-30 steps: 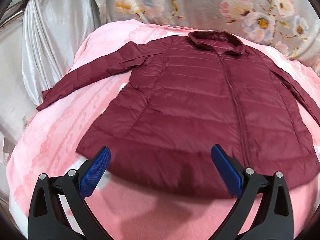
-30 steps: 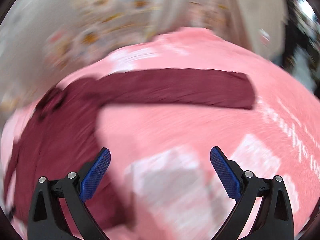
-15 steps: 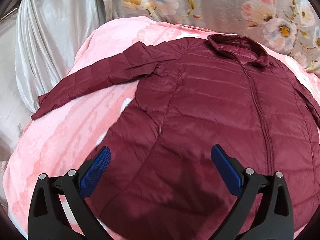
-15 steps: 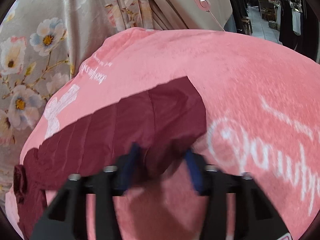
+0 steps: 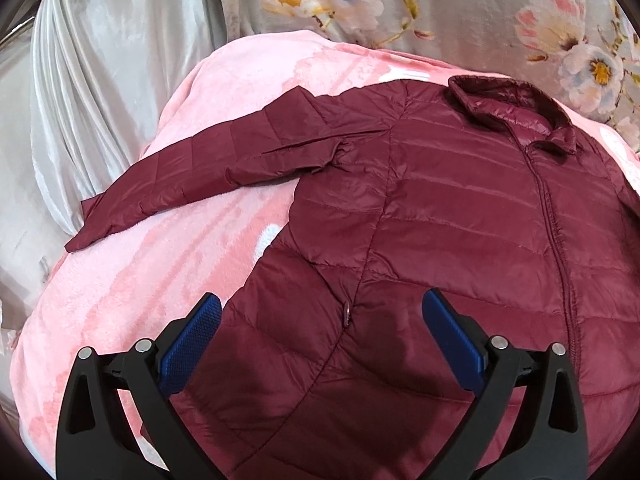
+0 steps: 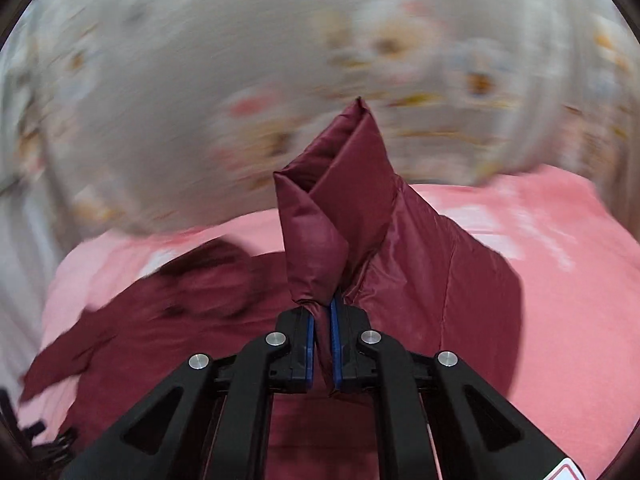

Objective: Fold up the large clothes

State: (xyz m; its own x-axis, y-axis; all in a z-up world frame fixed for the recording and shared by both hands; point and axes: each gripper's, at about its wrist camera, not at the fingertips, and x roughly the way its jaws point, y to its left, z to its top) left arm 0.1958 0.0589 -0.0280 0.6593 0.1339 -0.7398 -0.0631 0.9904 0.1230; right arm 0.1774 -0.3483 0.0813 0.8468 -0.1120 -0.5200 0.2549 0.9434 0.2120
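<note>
In my right wrist view, my right gripper (image 6: 323,332) has its blue-padded tongs pressed together on a bunch of the dark maroon quilted puffer jacket (image 6: 400,264); I take the pinched part for the cuff end of a sleeve, though motion blur leaves me unsure. The fabric stands up from the pads towards twelve o'clock in a folded peak, with more of the garment draping off towards four o'clock and spreading low at eight o'clock over the fluffy pink blanket (image 6: 560,280).

In my left wrist view, my left gripper (image 5: 320,344) hangs with its tongs wide apart and nothing between them, just above the jacket's (image 5: 440,240) lower front panel. The jacket lies flat, front up and zipped, on the pink blanket (image 5: 140,280). Its zip runs from four o'clock up to the collar (image 5: 516,104) at about one o'clock. One sleeve (image 5: 208,168) stretches out flat towards nine o'clock. Beyond, at twelve o'clock, hangs a grey floral curtain (image 5: 460,8), and at ten o'clock a shiny silver drape (image 5: 100,80).
</note>
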